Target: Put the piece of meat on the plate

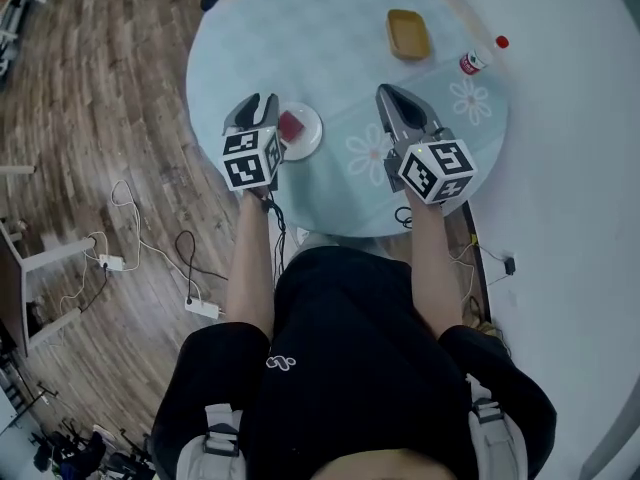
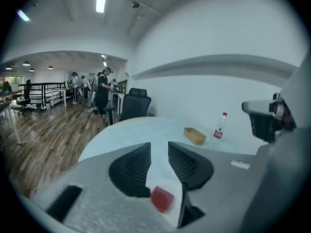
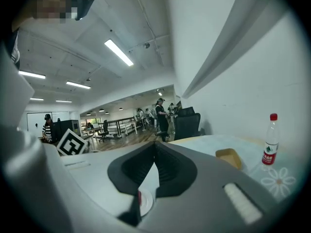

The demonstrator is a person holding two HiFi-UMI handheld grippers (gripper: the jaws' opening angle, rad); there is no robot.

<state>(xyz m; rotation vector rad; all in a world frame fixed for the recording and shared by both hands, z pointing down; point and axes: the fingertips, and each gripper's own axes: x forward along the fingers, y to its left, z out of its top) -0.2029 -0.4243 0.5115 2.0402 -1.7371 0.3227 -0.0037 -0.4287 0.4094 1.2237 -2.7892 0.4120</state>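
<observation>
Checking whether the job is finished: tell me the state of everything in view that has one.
piece of meat: lying on the plate
plate: carries only the meat
left gripper: jaws open, empty
right gripper: jaws shut, empty
bottle: upright, capped
tray: empty

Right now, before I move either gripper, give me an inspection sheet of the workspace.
Surface: round table, pale flowered cover.
Job's things: piece of meat lies on the plate.
Clutter: tan tray, bottle.
Grippers: left gripper open, empty, by the plate; right gripper shut, empty.
Cables: cables and power strips on the floor.
Surroundings: wood floor, office chair, person standing beyond.
</observation>
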